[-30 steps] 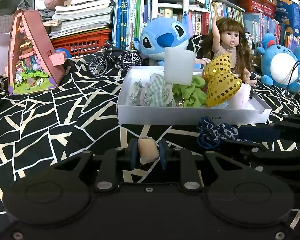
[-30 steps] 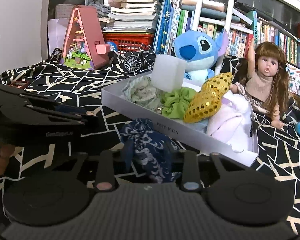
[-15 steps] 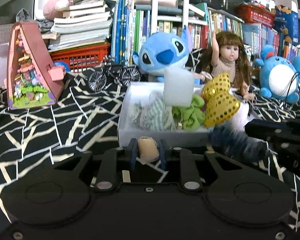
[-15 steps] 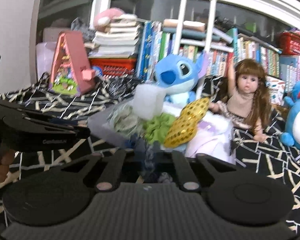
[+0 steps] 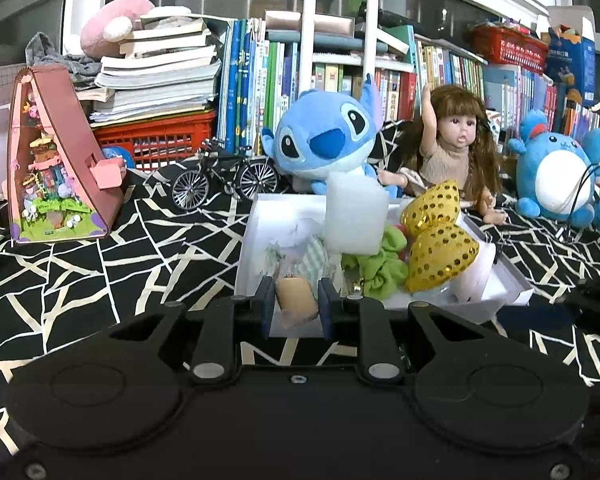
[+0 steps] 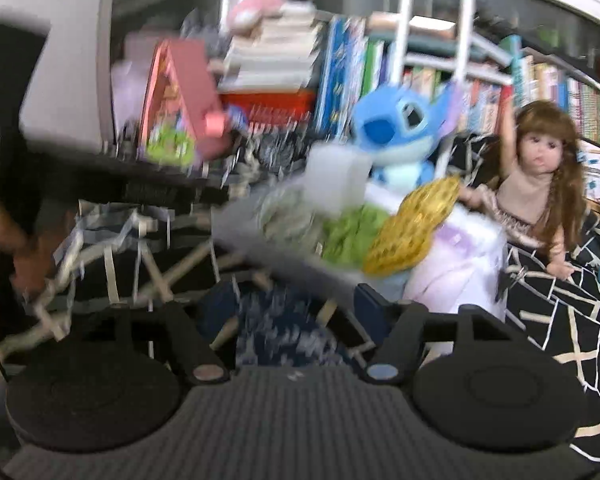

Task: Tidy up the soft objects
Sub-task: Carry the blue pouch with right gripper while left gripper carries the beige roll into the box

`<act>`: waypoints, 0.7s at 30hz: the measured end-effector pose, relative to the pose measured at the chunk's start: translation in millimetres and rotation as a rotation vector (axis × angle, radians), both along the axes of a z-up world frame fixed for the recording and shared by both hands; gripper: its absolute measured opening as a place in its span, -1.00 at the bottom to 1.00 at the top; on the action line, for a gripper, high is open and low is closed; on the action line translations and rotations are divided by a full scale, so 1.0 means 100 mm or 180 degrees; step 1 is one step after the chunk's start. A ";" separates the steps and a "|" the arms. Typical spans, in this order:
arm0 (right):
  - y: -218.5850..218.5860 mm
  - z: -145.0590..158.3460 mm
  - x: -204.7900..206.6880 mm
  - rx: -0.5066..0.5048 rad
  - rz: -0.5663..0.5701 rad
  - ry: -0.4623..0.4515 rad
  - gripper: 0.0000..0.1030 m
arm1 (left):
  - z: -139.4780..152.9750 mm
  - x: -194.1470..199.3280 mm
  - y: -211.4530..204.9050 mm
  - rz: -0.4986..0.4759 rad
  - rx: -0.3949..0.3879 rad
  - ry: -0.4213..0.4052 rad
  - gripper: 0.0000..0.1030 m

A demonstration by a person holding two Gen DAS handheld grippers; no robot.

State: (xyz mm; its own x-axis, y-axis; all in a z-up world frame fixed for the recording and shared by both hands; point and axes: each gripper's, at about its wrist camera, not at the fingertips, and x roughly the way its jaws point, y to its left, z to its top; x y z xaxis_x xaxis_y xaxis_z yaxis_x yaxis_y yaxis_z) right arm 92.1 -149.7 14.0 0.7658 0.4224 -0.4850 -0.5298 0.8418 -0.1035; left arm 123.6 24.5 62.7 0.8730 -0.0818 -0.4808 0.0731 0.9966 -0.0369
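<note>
Left gripper (image 5: 294, 304): pinched a small beige soft pad (image 5: 296, 300) before the white cardboard box (image 5: 260, 268).
Right gripper (image 6: 288, 308): spread, blurred navy patterned fabric scrunchie (image 6: 284, 328) between its fingers.

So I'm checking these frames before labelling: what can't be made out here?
- Right wrist view: motion blur smears the dark blue patterned fabric; whether the fingers grip it is unclear.
- Left wrist view: the gripper body hides the beige soft piece's lower end.
- Left wrist view: the white box's floor is covered by its contents.
</note>
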 end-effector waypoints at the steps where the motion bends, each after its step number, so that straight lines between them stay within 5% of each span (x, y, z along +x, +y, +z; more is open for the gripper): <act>1: 0.04 -0.06 0.01 -0.0086 0.0009 0.0023 0.65 | -0.02 0.00 0.00 0.0002 0.0005 0.0016 -0.57; 6: 0.11 -0.25 0.19 -0.0187 -0.0067 0.0282 0.72 | -0.05 0.00 -0.02 -0.0019 0.0012 0.0043 -0.57; 9: 0.09 -0.31 0.24 -0.0061 -0.0108 0.0474 0.39 | -0.06 0.01 -0.05 -0.0039 0.0031 0.0053 -0.57; 15: 0.03 -0.16 0.14 0.0028 -0.0231 0.0258 -0.02 | -0.07 0.03 -0.06 -0.0043 0.0032 0.0047 -0.57; 21: -0.09 0.10 0.19 0.0270 -0.0416 0.0049 -0.07 | 0.00 0.11 -0.03 -0.0061 -0.0022 -0.0001 -0.57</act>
